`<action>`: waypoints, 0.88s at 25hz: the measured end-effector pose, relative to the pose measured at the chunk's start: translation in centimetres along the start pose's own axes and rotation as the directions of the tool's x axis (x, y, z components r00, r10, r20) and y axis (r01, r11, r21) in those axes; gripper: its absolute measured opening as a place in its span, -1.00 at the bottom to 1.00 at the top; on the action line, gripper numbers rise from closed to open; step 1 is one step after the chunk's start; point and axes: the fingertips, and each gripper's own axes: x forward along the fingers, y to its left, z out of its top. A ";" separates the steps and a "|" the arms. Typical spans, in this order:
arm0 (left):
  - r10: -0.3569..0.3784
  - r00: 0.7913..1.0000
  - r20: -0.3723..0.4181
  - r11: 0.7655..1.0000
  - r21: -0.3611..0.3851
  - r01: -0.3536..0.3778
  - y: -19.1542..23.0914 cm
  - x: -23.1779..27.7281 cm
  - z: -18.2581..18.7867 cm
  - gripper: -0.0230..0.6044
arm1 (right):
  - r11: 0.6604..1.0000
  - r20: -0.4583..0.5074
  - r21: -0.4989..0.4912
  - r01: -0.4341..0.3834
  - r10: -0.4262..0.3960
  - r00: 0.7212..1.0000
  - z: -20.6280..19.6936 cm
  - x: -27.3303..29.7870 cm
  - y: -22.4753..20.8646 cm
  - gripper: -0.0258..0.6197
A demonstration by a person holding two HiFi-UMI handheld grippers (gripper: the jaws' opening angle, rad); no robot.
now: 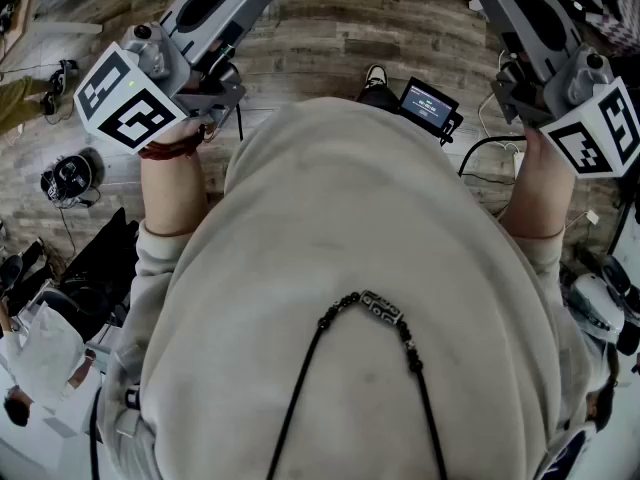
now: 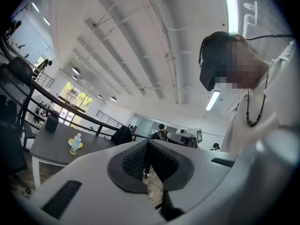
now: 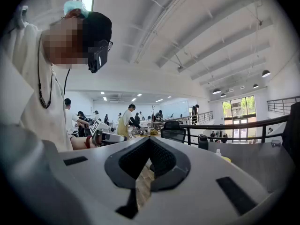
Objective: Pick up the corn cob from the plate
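Corn cob nowhere in view, nor its plate; step in hand judged as the approach, not yet begun. Held up at 11 and 1 o'clock over the wood-plank floor (image 1: 330, 28): left hand-held gripper (image 2: 148, 142) pinched together, empty; right hand-held gripper (image 3: 150, 139) likewise closed on nothing. Smooth grey plastic shells, black ribbed rubber pads meeting in a V. Next, probably: finding the plate, lowering, parting the pads around the cob.

Cream sweatshirt (image 1: 340, 218), black beaded necklace (image 1: 381, 308), red wristband (image 1: 168, 151)

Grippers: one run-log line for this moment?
left gripper: shut, empty | right gripper: shut, empty | corn cob, plate: not in view
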 end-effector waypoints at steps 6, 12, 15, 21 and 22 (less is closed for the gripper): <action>-0.008 1.000 0.022 1.000 0.007 0.008 -0.2 0.1 0.7 -0.94 | 1.000 -0.016 -0.010 -0.011 0.011 1.000 -0.7 0.9 -0.5 -0.87; -0.013 0.999 0.053 1.000 0.001 0.013 -0.3 0.2 1.1 -0.94 | 0.997 0.010 0.066 -0.027 0.026 1.000 -1.0 0.8 -1.4 -0.87; 0.032 0.997 0.077 0.999 -0.032 -0.029 -0.1 -0.3 0.3 -0.93 | 0.995 0.046 0.095 -0.017 0.013 0.999 -1.4 -0.3 -1.6 -0.87; 0.103 0.974 0.200 0.995 -0.019 -0.102 -0.4 -2.4 0.8 -0.93 | 0.993 0.118 0.111 -0.039 0.026 0.993 -1.5 -1.9 -1.1 -0.87; 0.103 0.971 0.215 0.995 -0.018 -0.102 -0.4 -2.4 0.7 -0.93 | 0.994 0.120 0.106 -0.040 0.028 0.992 -1.7 -1.9 -1.1 -0.87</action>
